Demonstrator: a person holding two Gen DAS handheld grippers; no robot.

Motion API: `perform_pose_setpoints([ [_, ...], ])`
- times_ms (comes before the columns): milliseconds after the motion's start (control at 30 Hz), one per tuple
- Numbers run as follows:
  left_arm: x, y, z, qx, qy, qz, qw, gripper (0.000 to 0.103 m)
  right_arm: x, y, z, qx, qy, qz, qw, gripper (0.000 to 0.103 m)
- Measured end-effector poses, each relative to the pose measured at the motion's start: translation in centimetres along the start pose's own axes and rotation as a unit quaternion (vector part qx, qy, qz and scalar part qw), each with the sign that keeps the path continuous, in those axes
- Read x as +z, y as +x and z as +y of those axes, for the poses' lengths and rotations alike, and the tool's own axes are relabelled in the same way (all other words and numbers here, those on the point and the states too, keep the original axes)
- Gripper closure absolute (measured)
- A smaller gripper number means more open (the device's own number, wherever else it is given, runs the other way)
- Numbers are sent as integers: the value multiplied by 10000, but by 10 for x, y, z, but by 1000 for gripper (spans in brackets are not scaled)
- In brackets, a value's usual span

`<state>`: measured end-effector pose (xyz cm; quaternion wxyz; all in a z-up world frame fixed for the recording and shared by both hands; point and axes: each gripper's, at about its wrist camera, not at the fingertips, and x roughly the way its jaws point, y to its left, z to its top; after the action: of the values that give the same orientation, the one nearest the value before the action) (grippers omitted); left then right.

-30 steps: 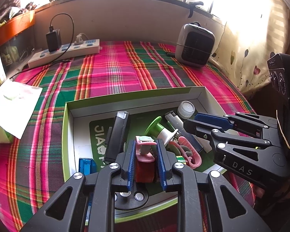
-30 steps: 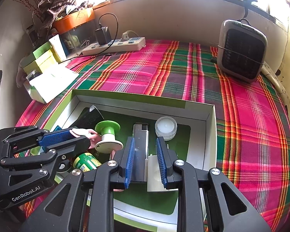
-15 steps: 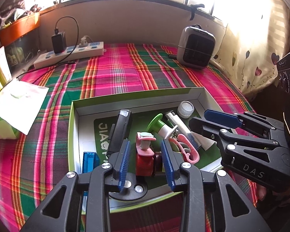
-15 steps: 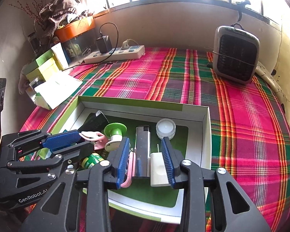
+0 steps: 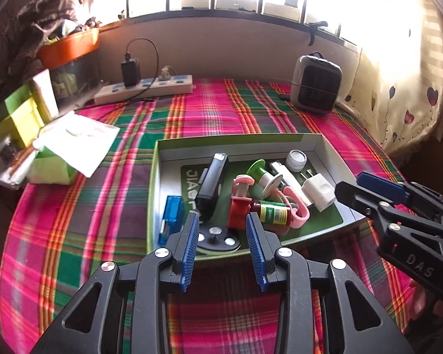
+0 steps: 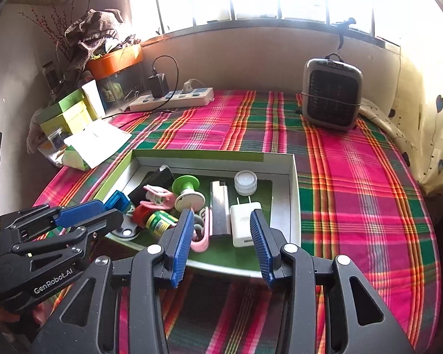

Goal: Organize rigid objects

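We hold both tongs just short of the green-rimmed box (image 5: 307, 140), our landmark, and both have pulled back from it over the last second. The left gripper (image 5: 223, 246) was clamped on the red clip (image 5: 238, 211) a moment ago; now its jaws stand apart and empty at the box's near edge, the clip lying free inside. The right gripper (image 6: 221, 243) had closed beside the silver lighter (image 6: 219, 206) and the white charger plug (image 6: 245, 221); its jaws are opening, nothing between them, both items resting in the box's near right part.

So the last pieces are dropped off. Inside the box also lie the green-labelled bottle (image 5: 273, 214) beside the clip, the pink clip (image 5: 298, 209), the green spool (image 5: 261, 172) mid-box, the black stapler-like bar (image 5: 214, 181) and blue block (image 5: 170, 216) toward its left wall, and the small round jar (image 5: 296, 159) at its far right corner.

Beyond the box, well apart, the plaid cloth (image 5: 209, 115) carries only a power strip (image 5: 144, 87) and a small heater (image 5: 316, 88). We judge the gathering close to finished.
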<state>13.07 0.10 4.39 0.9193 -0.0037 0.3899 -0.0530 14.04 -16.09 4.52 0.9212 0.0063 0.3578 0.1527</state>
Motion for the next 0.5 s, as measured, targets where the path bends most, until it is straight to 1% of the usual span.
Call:
perform_pose_setpoints([
  [33,-3,-2,2,-36,-51,2,10000,71,-2,-3,1,-7,-7,-21,10000,61],
  [133,-15,-7,3,-35,-143,63,9999,71,-10,-13,5,-124,-32,-56,9999,50],
  [333,-39,-8,0,84,-66,234,9997,71,-31,-21,11,-330,4,15,9995,50],
  [500,-57,-6,0,144,-44,374,9992,71,-49,-12,14,-456,33,271,9986,50],
])
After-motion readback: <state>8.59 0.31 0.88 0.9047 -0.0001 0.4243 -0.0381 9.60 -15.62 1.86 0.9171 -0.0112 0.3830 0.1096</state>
